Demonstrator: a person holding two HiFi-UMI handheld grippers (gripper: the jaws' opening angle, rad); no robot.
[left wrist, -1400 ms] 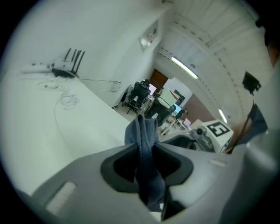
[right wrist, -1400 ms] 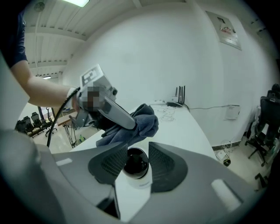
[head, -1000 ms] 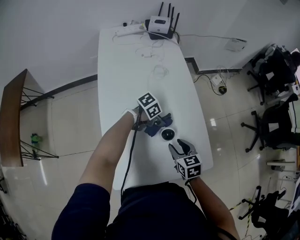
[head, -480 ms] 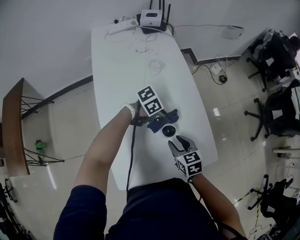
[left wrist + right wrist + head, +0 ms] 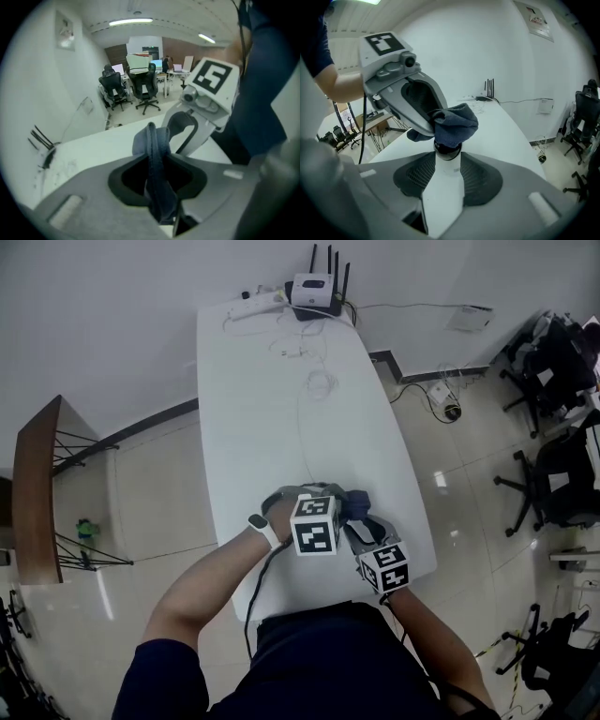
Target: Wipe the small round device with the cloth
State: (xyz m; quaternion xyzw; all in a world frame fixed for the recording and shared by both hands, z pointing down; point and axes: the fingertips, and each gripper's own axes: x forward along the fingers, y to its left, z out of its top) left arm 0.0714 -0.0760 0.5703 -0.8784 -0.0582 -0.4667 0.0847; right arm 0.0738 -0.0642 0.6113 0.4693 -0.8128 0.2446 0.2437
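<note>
Jaws of the left gripper (image 5: 157,164) pinch a dark blue cloth (image 5: 152,140) narrowly, pressing it onto the small round white device with a black top (image 5: 448,187). The right gripper (image 5: 448,161) grips this device, its jaws having just been closing, over a long white table (image 5: 272,409) on a glossy beige tiled floor (image 5: 150,493).

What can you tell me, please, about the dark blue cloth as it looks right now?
The cloth is dark blue, soft-looking fabric, bunched into folds. The left gripper is shut on it, pinching a narrow upright fold between its jaws. The loose end beyond the jaws is balled up and pressed onto the dark top of the small round device, covering it.
</note>
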